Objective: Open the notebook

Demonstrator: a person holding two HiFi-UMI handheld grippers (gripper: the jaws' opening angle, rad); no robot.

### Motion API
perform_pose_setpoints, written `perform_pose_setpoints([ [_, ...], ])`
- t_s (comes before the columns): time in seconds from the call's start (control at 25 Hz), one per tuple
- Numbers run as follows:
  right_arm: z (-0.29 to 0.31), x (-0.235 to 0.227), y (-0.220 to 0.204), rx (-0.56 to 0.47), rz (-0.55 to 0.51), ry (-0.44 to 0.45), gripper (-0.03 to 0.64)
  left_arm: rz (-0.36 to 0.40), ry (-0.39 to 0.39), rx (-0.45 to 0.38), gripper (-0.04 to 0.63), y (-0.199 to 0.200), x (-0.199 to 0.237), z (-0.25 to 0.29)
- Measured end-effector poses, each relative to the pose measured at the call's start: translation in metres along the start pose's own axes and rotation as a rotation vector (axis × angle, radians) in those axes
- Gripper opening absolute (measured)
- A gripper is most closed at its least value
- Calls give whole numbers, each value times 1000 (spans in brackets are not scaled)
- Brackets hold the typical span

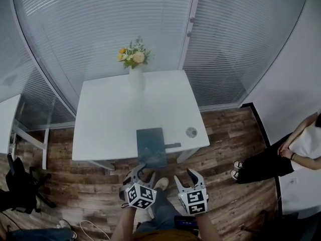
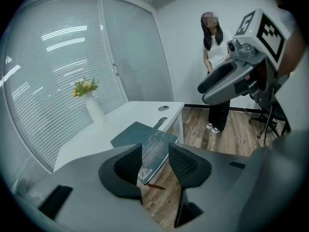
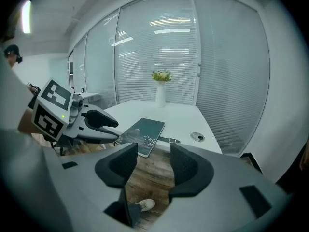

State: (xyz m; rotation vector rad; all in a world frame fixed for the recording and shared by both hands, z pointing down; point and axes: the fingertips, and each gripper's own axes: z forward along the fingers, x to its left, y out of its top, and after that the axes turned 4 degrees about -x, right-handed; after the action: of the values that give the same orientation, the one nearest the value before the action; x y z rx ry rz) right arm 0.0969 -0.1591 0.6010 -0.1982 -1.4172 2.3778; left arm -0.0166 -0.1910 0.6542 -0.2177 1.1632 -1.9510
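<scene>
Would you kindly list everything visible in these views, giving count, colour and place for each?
table: one, white, middle of the room.
vase of flowers: one, white vase with yellow and pale blooms, at the table's far edge.
notebook: one, dark teal, closed, overhanging the table's near edge.
small dark item: one, beside the notebook's right side; too small to name.
cable port: one, grey, round, near the table's right corner.
second table: one, white, far left.
black stand: one, on the floor at left.
bystander: one, white top, black trousers, at right.
left gripper: one, grey, jaws apart, the notebook's near end between them.
right gripper: one, grey, jaws apart, empty.
</scene>
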Motion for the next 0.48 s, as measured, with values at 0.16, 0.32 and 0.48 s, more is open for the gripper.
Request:
perform_pose_setpoints([
  [0.16, 11, -4, -7, 12, -1, 9, 213, 42, -13, 30, 190, -5, 1, 11],
  [0.32, 21, -6, -9, 32, 11, 23, 213, 82, -41, 60, 190, -11, -2, 25],
  [0.48, 32, -10, -13, 51, 10, 36, 213, 117, -66, 89, 190, -18, -6, 40],
])
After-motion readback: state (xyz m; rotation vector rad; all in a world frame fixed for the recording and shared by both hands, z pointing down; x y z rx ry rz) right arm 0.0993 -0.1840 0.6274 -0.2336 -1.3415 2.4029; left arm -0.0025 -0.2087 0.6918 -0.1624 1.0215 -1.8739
